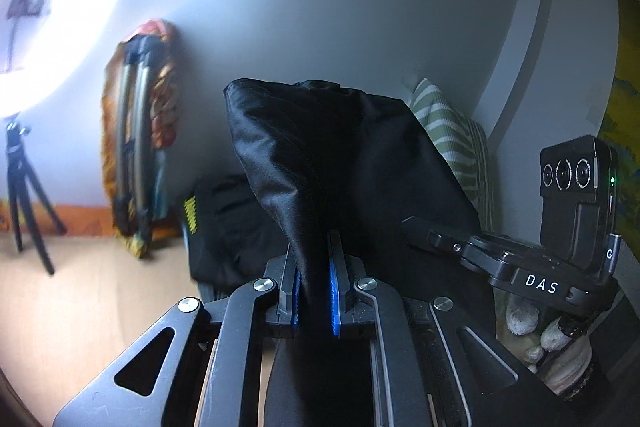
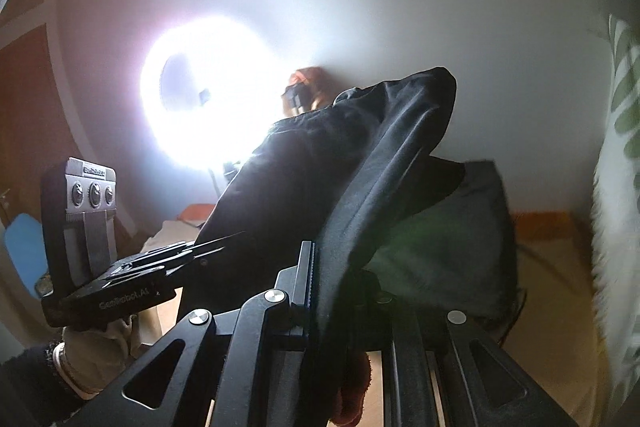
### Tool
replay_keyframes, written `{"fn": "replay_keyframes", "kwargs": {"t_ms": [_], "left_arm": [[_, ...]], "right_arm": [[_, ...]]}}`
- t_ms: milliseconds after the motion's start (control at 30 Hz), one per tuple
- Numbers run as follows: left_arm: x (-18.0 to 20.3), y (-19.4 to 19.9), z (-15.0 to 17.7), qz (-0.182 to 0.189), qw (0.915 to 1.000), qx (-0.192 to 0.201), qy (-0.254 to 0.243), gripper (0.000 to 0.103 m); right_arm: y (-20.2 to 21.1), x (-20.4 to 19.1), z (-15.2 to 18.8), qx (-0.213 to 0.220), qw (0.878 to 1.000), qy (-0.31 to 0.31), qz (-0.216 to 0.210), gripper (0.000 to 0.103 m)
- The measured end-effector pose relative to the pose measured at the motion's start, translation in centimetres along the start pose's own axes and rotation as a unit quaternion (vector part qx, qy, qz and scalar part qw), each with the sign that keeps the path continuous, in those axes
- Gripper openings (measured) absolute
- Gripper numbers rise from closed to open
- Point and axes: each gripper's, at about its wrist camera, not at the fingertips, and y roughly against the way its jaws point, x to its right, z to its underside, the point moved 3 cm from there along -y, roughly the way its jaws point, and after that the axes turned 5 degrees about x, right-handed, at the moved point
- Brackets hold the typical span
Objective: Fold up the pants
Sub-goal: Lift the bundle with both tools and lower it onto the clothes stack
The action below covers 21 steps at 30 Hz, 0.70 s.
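The black pants hang lifted in the air, pinched at two places. In the left wrist view my left gripper is shut on a bunched fold of the cloth, whose blue pads press it from both sides. The right gripper shows at that view's right edge as a black camera block on a gloved hand. In the right wrist view my right gripper is shut on another stretch of the pants, and the cloth drapes over its right finger and hides it. The left gripper's camera block stands at the left.
A bright ring light on a stand glares against the white wall. A black tripod and a folded frame with patterned cloth stand on the wooden floor. A dark bag and a green striped pillow lie behind.
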Motion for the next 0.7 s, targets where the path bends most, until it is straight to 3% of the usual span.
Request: {"fn": "replay_keyframes", "kwargs": {"t_ms": [333,700], "left_arm": [[-0.3,-6.5,-3.5,-0.009,0.9999,0.007,-0.012,0.009],[-3.2,-14.6,-1.0,-0.047,0.9980,-0.041,0.005,0.009]], "right_arm": [[-3.7,5.2,-4.5,0.005,1.000,0.010,0.017,0.010],[-12.0,12.6,-3.2,-0.042,0.999,-0.010,0.027,0.010]]}}
